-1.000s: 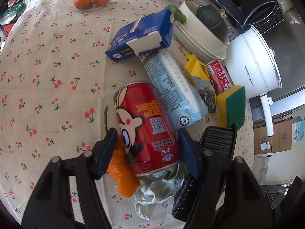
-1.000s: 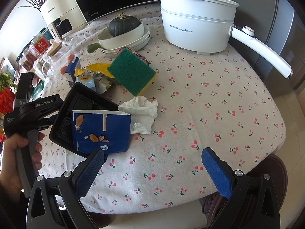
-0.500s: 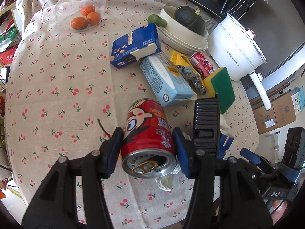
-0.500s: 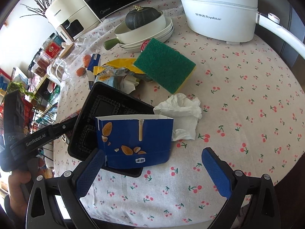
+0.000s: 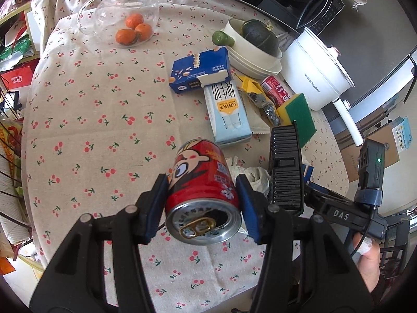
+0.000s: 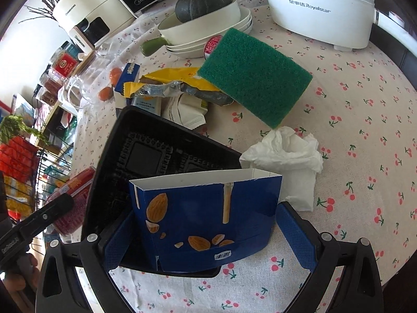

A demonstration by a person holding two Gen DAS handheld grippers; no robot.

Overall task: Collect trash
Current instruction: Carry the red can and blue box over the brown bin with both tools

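- Now my left gripper (image 5: 202, 206) pinches the red can (image 5: 203, 190), which a second ago lay on the cherry tablecloth (image 5: 91, 120); it is lifted clear, so it seems ready to bin.
- Meanwhile my right gripper (image 6: 208, 237), earlier spread wide, has come down around the blue carton (image 6: 206, 219) in the black tray (image 6: 146, 156); whether its pads press it I cannot tell.

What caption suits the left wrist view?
Left hand-held gripper holds an opened red can above the cherry-print tablecloth.
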